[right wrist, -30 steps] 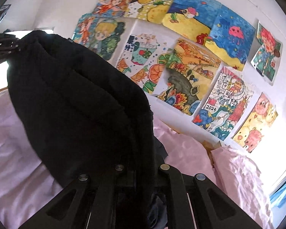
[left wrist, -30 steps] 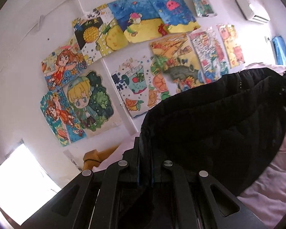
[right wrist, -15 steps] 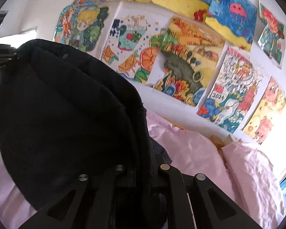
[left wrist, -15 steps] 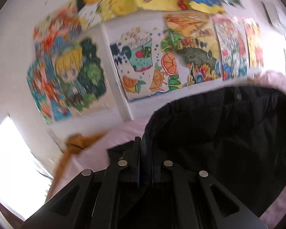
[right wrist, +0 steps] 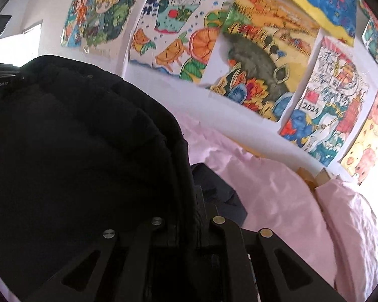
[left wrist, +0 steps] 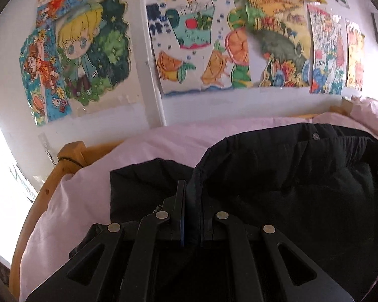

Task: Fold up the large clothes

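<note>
While the black padded jacket (left wrist: pixel 302 188) hangs as a doubled fold between the two tools, part of it already lies on the pink bedsheet (left wrist: pixel 148 151), showing at about 10 o'clock from the left gripper (left wrist: pixel 189 201). That gripper's jaws are closed tight on the jacket's piped edge, with only the cloth between them. The right gripper (right wrist: pixel 196 201) is likewise pinched shut on a thick edge of the same garment, whose bulk fills that view from 9 to 12 o'clock. This looks like the carry-over stage of a fold, the lifted half being brought across the lower layer. The next move probably calls for lowering both edges evenly, lining them up with the layer beneath, then letting go. Beyond lie the wooden bed frame (left wrist: pixel 70 156) and the wall of children's drawings (right wrist: pixel 259 75).
</note>
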`<state>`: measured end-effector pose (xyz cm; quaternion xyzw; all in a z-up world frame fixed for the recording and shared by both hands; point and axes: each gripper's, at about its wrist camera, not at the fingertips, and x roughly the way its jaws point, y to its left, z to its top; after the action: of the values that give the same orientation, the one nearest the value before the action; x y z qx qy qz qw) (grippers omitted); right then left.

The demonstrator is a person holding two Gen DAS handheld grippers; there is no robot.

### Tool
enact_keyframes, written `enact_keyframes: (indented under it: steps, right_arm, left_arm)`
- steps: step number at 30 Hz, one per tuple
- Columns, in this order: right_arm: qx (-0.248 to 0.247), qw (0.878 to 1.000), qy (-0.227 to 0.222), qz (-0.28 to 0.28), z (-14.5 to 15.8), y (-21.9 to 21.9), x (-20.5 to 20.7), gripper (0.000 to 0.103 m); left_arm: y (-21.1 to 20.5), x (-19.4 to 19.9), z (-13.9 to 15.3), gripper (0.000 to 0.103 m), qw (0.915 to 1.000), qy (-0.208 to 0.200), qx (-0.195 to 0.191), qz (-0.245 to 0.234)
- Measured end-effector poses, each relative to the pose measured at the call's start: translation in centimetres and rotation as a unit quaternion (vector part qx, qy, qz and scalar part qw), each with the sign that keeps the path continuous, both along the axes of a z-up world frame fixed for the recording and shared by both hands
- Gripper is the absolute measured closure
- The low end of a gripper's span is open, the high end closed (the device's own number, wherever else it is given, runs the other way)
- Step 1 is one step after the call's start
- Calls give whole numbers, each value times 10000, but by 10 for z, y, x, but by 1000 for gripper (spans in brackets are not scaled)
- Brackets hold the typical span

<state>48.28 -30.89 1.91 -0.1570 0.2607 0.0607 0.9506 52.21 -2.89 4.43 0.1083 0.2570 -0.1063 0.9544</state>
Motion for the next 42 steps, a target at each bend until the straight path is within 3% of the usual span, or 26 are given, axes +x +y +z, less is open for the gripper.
enact_keyframes:
  steps: [8,18,20,21,22,24,28,31,36,39,41,42]
  right_arm:
    - [123,9998,143,61,-23,0,16,92]
    - [202,9995,152,178,-24,-3,15,85]
    - [222,9994,174,195,-23,-8,16,74]
    - [282,9993,179,147,-21,-13,16,69]
    - [345,9992,178,111,-20,-17,16,57]
    - [724,9971,215,98,-16,-34,14,48]
    - [1456,9886,366,114,-12,-66,6,31]
    - [1843,9821,375,77,-12,-92,-6,29]
    - [2772,9580,731,-9,-28,-131,-20,29]
    - [3044,9489,830,-62,-34,-135,-22,29]
    - [3190,9440,843,-42,-34,-134,-21,36]
    - [3209,9435,832,-24,-31,-130,-20,47]
  left_arm:
    - [-3,16,-24,96,9996,181,194,35]
    - [-3,16,-25,89,9994,254,216,133]
    - [-1,13,-22,82,9995,245,128,144]
    - [0,12,-21,68,9995,214,125,200]
    - [2,10,-19,46,9994,164,122,294]
    - [8,4,-14,26,9990,13,22,447]
    - [24,-4,-7,26,9991,8,-224,357]
    - [39,-18,-7,25,9995,64,-247,187]
    - [69,-32,-22,25,9990,275,-338,18]
    - [78,-29,-27,25,9983,396,-378,178]
    - [84,-23,-28,25,9962,564,-621,230]
    - [89,-21,-27,25,9947,588,-805,262]
